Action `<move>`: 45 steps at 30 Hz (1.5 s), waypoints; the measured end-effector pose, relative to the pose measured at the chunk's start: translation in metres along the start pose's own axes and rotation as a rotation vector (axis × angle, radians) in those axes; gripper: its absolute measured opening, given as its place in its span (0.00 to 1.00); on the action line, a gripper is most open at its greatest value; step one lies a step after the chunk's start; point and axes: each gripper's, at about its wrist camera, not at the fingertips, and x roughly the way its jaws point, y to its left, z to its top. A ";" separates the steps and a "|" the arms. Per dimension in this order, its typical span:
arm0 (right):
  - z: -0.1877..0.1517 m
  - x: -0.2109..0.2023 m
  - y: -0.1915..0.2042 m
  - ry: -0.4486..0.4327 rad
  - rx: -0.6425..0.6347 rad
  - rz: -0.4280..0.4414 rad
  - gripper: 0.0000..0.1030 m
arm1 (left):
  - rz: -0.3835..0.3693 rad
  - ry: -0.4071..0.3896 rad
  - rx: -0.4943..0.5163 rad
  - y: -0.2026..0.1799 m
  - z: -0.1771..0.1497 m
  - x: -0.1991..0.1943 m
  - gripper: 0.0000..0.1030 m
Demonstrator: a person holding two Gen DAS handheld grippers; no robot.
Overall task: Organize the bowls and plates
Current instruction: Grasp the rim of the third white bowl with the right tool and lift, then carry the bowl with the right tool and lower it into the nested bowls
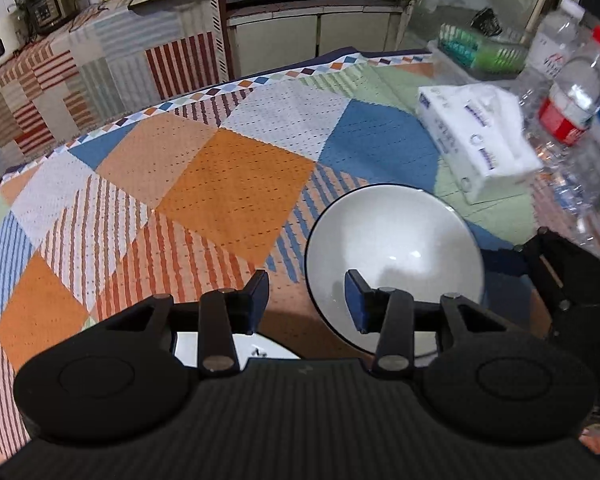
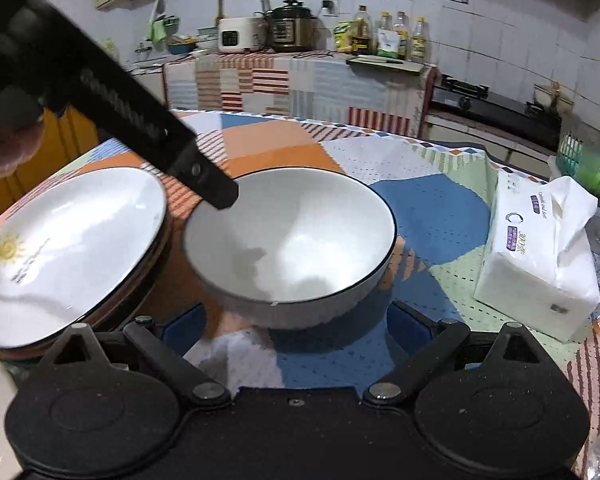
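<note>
A white bowl with a dark rim (image 1: pixel 392 240) (image 2: pixel 292 240) stands upright on the patchwork tablecloth. My left gripper (image 1: pixel 308 300) is open and straddles the bowl's left rim: one blue pad hangs over the inside, the other outside, and neither presses on it. From the right wrist view, one of its black fingers (image 2: pixel 216 188) reaches the bowl's far left rim. My right gripper (image 2: pixel 298 328) is wide open just in front of the bowl's base, its pads clear of it. A white plate with a sun motif (image 2: pixel 68 240) (image 1: pixel 268 350) lies left of the bowl, on top of a brown-rimmed plate.
A tissue pack (image 1: pixel 480 140) (image 2: pixel 540 264) lies right of the bowl. Plastic bottles (image 1: pixel 572 92) and a green basket (image 1: pixel 484 48) crowd the table's right side. The tablecloth (image 1: pixel 220 180) is bare to the far left. A kitchen counter with cookers (image 2: pixel 292 28) stands beyond the table.
</note>
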 end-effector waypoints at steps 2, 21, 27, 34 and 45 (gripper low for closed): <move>0.001 0.005 -0.001 -0.003 0.014 0.014 0.96 | 0.016 -0.004 0.009 -0.001 0.000 0.006 0.37; -0.001 0.005 0.003 -0.030 0.044 0.052 0.96 | -0.116 0.096 -0.120 0.003 0.001 0.001 0.13; 0.004 -0.023 0.010 -0.047 0.038 0.061 0.96 | -0.134 0.085 -0.100 0.000 -0.006 -0.033 0.13; 0.015 -0.075 0.029 -0.111 -0.014 0.099 0.96 | -0.115 0.070 -0.040 -0.010 -0.014 -0.105 0.13; 0.017 -0.158 0.058 -0.156 -0.099 0.228 0.96 | -0.147 0.144 -0.044 -0.011 -0.049 -0.185 0.13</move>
